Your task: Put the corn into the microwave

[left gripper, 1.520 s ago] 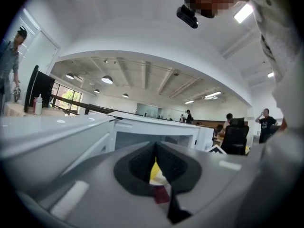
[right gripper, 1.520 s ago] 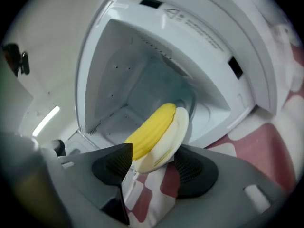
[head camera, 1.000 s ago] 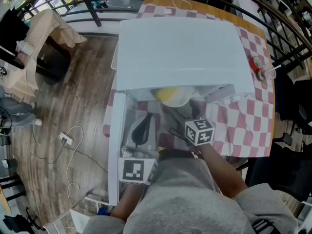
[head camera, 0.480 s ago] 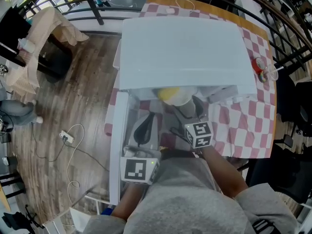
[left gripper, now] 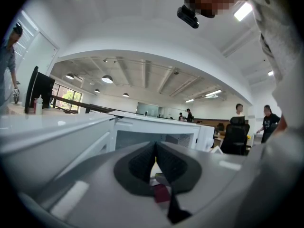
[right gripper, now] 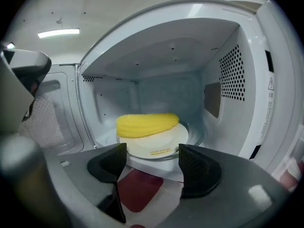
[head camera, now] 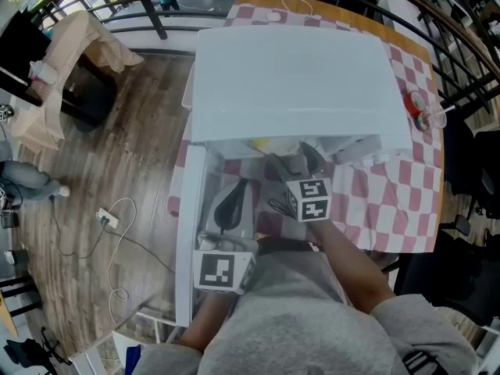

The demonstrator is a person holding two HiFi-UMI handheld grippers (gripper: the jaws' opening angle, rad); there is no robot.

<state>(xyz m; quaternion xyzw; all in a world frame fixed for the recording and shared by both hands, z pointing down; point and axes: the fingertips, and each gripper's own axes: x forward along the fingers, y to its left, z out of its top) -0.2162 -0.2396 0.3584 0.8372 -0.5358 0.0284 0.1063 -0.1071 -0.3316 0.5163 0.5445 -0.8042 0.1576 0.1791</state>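
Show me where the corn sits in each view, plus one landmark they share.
Head view: corn, a yellow sliver at centre, under the microwave's front edge.
Left gripper view: not made out; this gripper's fingers block the middle.
Right gripper view: corn at centre, on a plate inside.
Shared landmark: the white microwave.

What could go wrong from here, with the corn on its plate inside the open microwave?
1. The corn lies loose on the plate. The right gripper, its fingers apart and just closing a little on nothing, is right in front and might knock the plate or roll the corn off.
2. The microwave door stands open near the left gripper; swung shut too soon, it could hit the right gripper.
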